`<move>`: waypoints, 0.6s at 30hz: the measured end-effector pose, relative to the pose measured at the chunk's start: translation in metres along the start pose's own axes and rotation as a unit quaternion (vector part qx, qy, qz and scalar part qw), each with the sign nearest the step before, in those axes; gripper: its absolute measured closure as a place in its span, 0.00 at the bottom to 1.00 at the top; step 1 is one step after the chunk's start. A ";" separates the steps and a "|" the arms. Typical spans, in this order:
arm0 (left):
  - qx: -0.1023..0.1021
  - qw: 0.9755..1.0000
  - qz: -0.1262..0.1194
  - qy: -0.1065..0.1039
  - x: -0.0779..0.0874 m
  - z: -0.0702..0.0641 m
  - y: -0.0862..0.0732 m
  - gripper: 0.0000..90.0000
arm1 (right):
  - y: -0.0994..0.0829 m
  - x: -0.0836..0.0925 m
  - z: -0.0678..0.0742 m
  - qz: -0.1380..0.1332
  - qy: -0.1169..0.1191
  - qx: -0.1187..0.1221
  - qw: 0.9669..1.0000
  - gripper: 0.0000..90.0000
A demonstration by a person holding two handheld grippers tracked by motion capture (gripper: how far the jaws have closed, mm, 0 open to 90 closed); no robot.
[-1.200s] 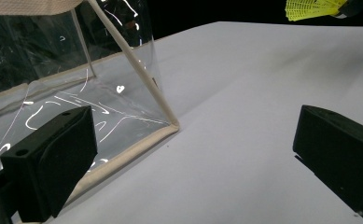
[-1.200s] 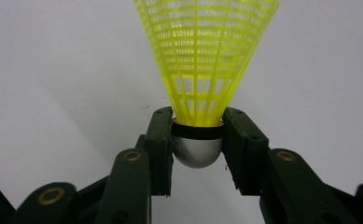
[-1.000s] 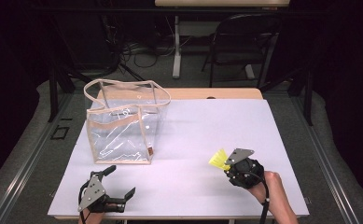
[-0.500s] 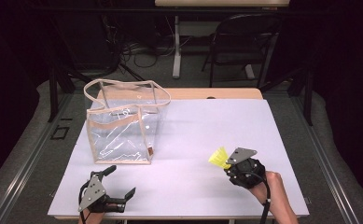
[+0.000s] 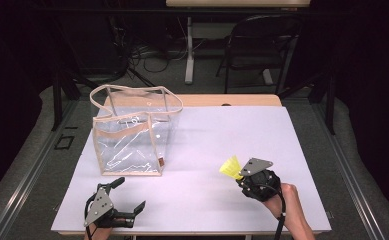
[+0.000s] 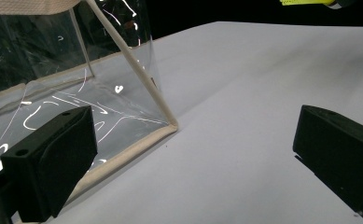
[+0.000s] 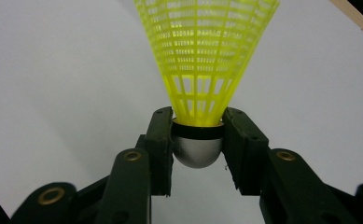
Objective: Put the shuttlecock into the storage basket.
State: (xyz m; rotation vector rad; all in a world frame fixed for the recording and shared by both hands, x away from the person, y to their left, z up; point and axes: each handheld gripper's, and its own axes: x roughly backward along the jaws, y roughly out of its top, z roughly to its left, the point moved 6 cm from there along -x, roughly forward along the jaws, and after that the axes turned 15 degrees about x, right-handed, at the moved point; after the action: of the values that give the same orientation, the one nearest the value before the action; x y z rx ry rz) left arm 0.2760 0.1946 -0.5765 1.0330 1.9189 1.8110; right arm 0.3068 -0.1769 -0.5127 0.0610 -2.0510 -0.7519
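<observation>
The right gripper (image 5: 243, 175) sits at the near right of the white table (image 5: 282, 150), held by a hand (image 5: 289, 200) coming in from the near edge. Its jaws are clamped on a yellow shuttlecock (image 5: 230, 167): in the right gripper view the two pads press on either side of the silver rounded cap (image 7: 198, 149), and the yellow mesh skirt (image 7: 205, 51) fans out ahead of the jaws. In the high view the skirt points left and away from the hand, just above the table.

The left gripper (image 5: 127, 197) rests at the near left, its jaws spread wide with nothing between them. Just beyond it stands a clear bag (image 5: 132, 135) with beige trim, upright, well apart from the shuttlecock; its near corner (image 6: 172, 125) shows in the left gripper view
</observation>
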 end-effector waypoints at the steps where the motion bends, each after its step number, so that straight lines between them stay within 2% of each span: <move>1: 0.000 1.000 0.001 0.000 0.000 0.000 0.000 0.00 | 0.000 0.000 0.000 0.000 -0.001 0.000 1.000 0.72; 18: 0.002 1.000 0.001 0.001 0.000 0.001 0.000 0.00 | 0.011 -0.006 -0.006 -0.028 -0.010 -0.004 1.000 0.72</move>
State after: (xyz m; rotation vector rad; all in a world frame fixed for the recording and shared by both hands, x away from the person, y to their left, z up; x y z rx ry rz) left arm 0.2767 0.1948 -0.5769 1.0345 1.9236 1.8108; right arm 0.3172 -0.1690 -0.5092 0.1078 -2.0717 -0.7981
